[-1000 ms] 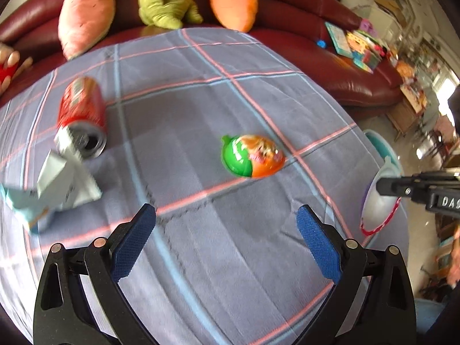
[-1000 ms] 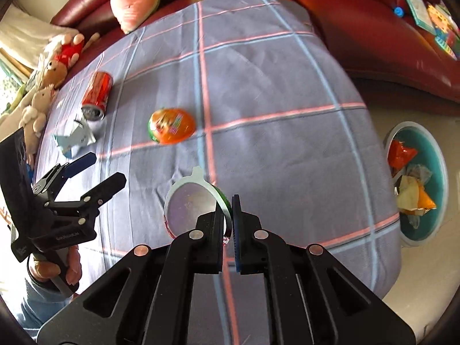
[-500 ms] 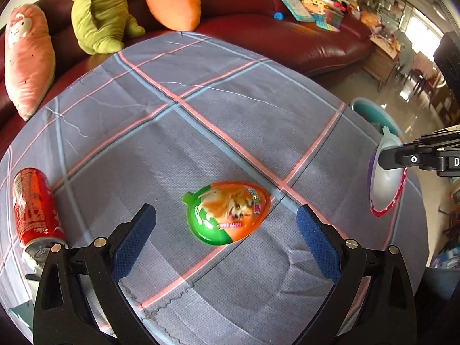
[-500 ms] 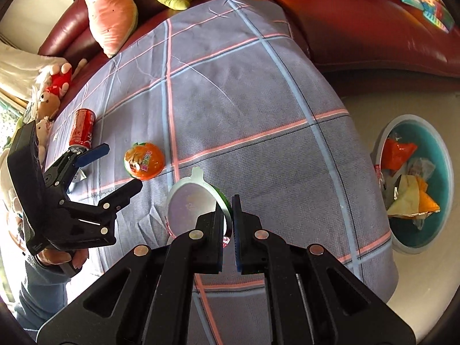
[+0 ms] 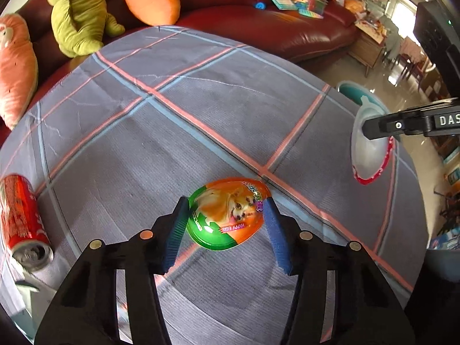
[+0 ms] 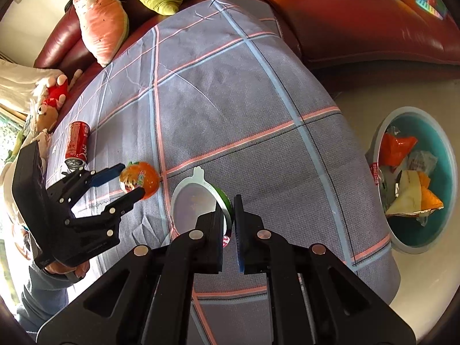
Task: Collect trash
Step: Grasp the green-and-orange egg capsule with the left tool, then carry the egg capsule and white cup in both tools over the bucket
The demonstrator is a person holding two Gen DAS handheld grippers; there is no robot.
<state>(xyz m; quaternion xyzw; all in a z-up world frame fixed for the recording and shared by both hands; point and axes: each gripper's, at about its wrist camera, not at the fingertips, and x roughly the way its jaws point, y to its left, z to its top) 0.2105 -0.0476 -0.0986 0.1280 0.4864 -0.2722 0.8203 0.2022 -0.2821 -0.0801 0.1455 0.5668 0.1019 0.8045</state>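
The left gripper (image 5: 225, 215), jaws just closing, clasps the "HAPPY EGG" egg (image 5: 227, 218). The right gripper (image 6: 228, 215) pinches a lid (image 6: 194, 201), its print hidden. At nine o'clock the red can (image 5: 20, 215) is cut off.

Bright daylight; glare on far-right floor (image 5: 371, 69); soft shadows on tablecloth (image 5: 201, 132); strong fisheye bending, dark corners; centre sharp.

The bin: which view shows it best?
The right wrist view. It looks down into the bin and shows its rim, teal inside and the wrappers in it. The left wrist view shows only a slice of its rim, the rest hidden behind the table and the lid.
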